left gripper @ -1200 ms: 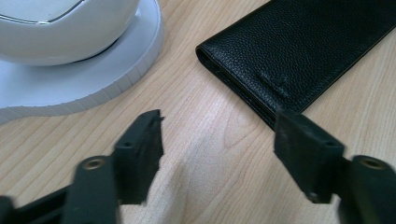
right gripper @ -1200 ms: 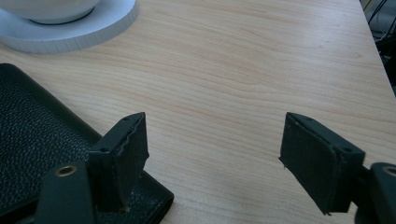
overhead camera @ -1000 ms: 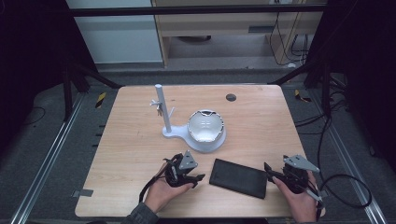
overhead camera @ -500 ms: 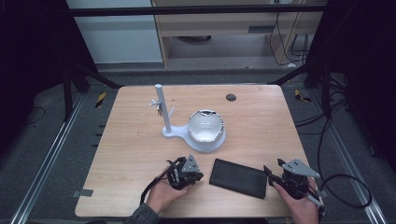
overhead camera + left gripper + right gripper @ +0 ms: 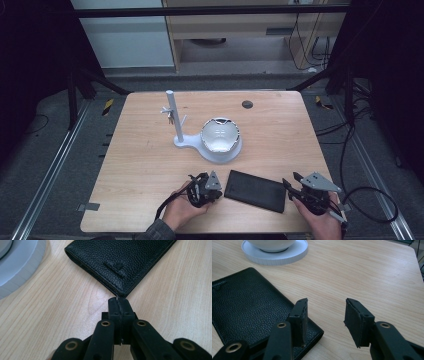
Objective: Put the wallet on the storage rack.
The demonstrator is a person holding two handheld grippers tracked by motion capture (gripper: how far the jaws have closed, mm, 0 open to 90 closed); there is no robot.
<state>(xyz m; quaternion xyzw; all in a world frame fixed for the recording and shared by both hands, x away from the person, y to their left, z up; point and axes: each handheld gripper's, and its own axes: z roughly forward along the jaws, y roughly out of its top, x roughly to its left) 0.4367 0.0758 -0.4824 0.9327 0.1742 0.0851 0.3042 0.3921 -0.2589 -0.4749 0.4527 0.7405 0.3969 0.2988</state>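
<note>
I count one black wallet [image 5: 255, 190] flat on the table [image 5: 140, 160], between my two grippers. My left gripper [image 5: 119, 307] is fully closed, empty, at its corner. My right gripper [image 5: 325, 320], jaws just narrowing, straddles another corner, gripping nothing.

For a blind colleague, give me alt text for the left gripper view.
The left gripper, fingers shut together, points at the near corner of a black leather wallet lying flat on the wooden table. A white round base sits at upper left.
</note>
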